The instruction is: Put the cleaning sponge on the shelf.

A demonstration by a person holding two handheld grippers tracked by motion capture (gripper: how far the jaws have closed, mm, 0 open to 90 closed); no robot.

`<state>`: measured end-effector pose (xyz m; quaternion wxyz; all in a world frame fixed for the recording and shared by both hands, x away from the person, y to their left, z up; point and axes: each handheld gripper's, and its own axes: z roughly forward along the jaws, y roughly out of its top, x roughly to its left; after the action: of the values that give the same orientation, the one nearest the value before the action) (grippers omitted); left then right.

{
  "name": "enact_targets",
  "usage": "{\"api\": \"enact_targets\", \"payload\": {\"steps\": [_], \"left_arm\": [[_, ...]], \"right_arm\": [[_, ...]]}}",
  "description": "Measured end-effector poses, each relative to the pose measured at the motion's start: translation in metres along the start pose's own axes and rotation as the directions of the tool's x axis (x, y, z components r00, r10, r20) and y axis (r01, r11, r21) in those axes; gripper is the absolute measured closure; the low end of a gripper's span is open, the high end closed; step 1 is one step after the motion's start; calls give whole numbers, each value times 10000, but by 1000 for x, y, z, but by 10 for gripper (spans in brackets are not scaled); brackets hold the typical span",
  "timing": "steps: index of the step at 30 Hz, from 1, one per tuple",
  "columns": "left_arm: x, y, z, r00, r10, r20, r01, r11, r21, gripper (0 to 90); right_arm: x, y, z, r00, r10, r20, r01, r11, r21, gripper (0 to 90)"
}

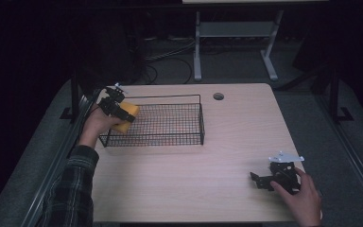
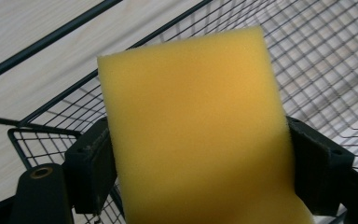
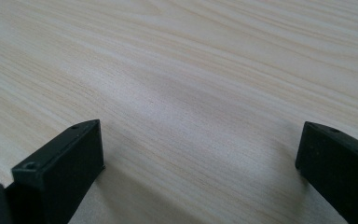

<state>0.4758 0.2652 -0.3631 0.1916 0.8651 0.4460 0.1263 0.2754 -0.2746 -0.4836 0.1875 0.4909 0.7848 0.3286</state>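
With the left claw point(image 1: 119, 109) clamped on the yellow sponge point(image 2: 191, 130) over the wire basket's point(image 1: 179, 140) left end and the right claw point(image 1: 263, 180) wide on the counter point(image 1: 227, 142), the springy sponge could catch the rim and tumble outside.

The sponge point(image 1: 127, 115) is a plain warm yellow, set against the black wire basket point(image 1: 170, 137), whose mesh makes a fine square grid. Beneath the basket, the table point(image 1: 194, 179) is pale wood with faint straight grain lines, and both grippers are matt black, the right gripper point(image 1: 261, 181) topped by a light grey plate. Near the basket's left end, the sleeve point(image 1: 73, 189) is a dark green plaid.
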Motion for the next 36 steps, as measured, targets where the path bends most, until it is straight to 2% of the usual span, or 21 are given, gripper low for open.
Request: {"api": "enact_targets", "payload": {"steps": [4, 11, 17, 22, 30, 36], "left_arm": [[8, -4, 6, 9997, -224, 74, 224, 9997, -40, 194], [15, -9, 18, 9996, -271, 98, 270, 9996, 82, 194], [18, -11, 26, 9998, -193, 56, 191, 9992, 355, 193], [17, -11, 28, 9997, -229, 111, 224, 9991, 354, 191], [18, -16, 33, 9997, -208, 154, 199, 9980, 607, 181], [16, -17, 32, 9997, -170, 190, 159, 9984, 538, 157]], "right_arm": [[0, 0, 0, 10000, 0, -1, 0, 10000, -1, 1], [0, 0, 0, 10000, -3, -2, 3, 10000, -2, 1], [0, 0, 0, 10000, -1, -2, 1, 10000, -2, 1], [0, 0, 0, 10000, 0, -3, 0, 10000, -2, 1], [0, 0, 0, 10000, -1, 0, 1, 10000, -3, 1], [0, 0, 0, 10000, -1, 0, 1, 10000, -2, 1]]}}
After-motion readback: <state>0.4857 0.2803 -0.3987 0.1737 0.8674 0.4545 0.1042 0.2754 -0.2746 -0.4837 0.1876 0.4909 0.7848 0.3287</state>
